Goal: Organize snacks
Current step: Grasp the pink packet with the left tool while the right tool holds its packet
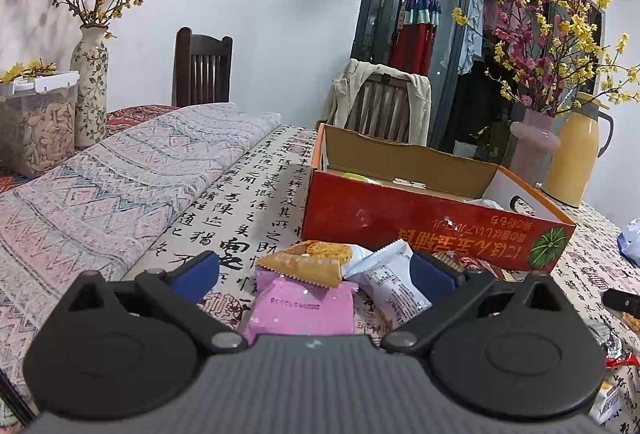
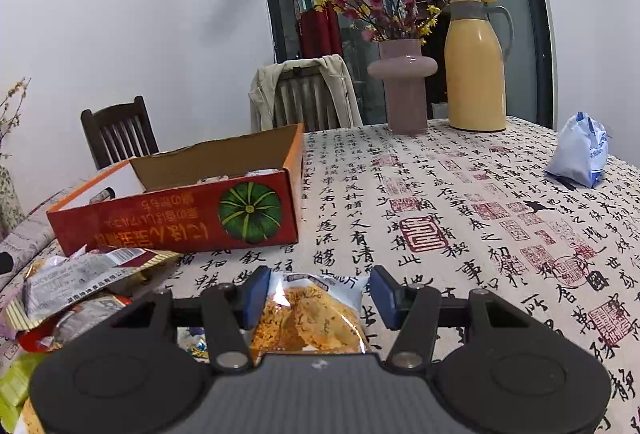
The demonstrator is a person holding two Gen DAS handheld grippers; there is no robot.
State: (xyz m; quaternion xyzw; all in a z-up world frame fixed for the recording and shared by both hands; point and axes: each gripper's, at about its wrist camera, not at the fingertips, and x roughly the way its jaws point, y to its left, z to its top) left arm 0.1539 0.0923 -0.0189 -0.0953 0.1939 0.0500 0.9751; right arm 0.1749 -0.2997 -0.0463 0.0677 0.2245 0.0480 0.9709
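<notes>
An open red cardboard box (image 1: 420, 222) with a pumpkin picture stands on the table; it also shows in the right wrist view (image 2: 180, 222), with some packets inside. My left gripper (image 1: 316, 272) is open above a pile of snack packets: a pink packet (image 1: 304, 308), an orange cracker packet (image 1: 308, 264) and a white packet (image 1: 388, 274). My right gripper (image 2: 320, 296) is open, its blue pads on either side of an orange cracker packet (image 2: 308, 318) lying on the table. Whether the pads touch it is unclear. More loose packets (image 2: 76, 286) lie left of it.
A folded patterned cloth (image 1: 120, 185), a floral vase (image 1: 90, 85) and a clear snack tub (image 1: 36, 121) are at the left. A pink vase (image 2: 402, 85), a yellow thermos (image 2: 476, 61) and a blue-white bag (image 2: 578, 153) stand at the far right. Chairs stand behind the table.
</notes>
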